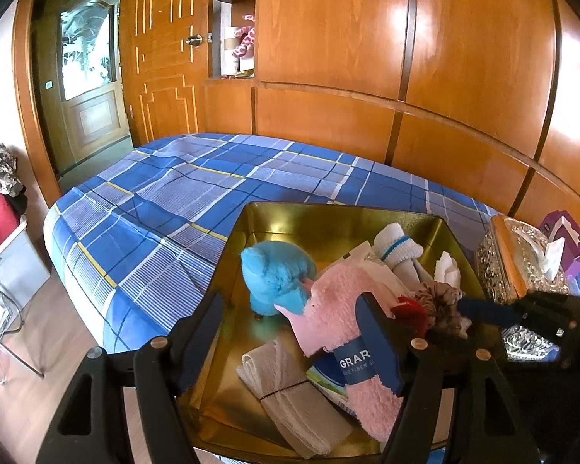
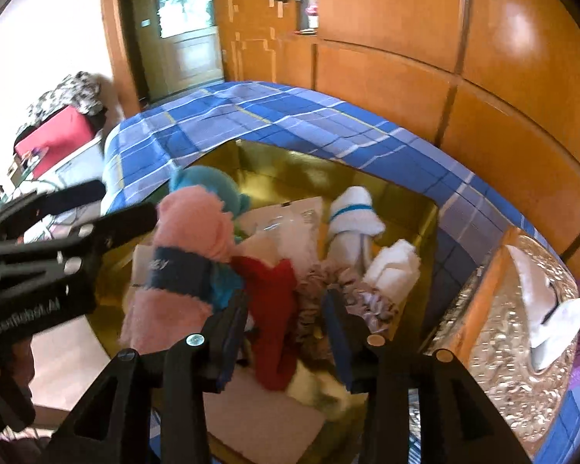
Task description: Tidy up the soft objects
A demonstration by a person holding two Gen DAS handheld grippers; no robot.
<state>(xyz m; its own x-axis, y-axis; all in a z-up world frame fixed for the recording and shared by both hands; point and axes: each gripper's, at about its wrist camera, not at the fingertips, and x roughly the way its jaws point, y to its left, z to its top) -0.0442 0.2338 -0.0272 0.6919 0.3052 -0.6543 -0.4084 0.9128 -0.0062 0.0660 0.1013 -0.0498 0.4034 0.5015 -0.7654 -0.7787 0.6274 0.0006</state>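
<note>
Because the right claw [image 2: 286,332] hangs directly over the heap at the lower centre of its own view, the red fuzzy cloth [image 2: 270,309] is what lies nearest its tips: it runs between the two blue-padded fingers, its long axis pointing up the frame from bottom to middle. The jaws stand partly spread; whether the pads touch the cloth I cannot tell, but they do not look pressed on it. Just right of it, against the right finger, sits the crumpled brownish-mauve scrunchie [image 2: 344,290].

Further out, at the left of that view, the left claw [image 2: 131,205] is spread wide around the rolled pink fleece towel with a navy paper band [image 2: 181,263], the roll's length slanting from lower left up toward the blue plush toy [image 2: 208,185]. In the left wrist view the towel [image 1: 340,317] leans on the right-hand finger only, so nothing is pinched.

All of this lies inside the shiny gold metal tin [image 1: 328,220] on the blue plaid bed [image 1: 154,201].

My judgement: the right claw is nearer the red cloth, the left nearer the towel.
</note>
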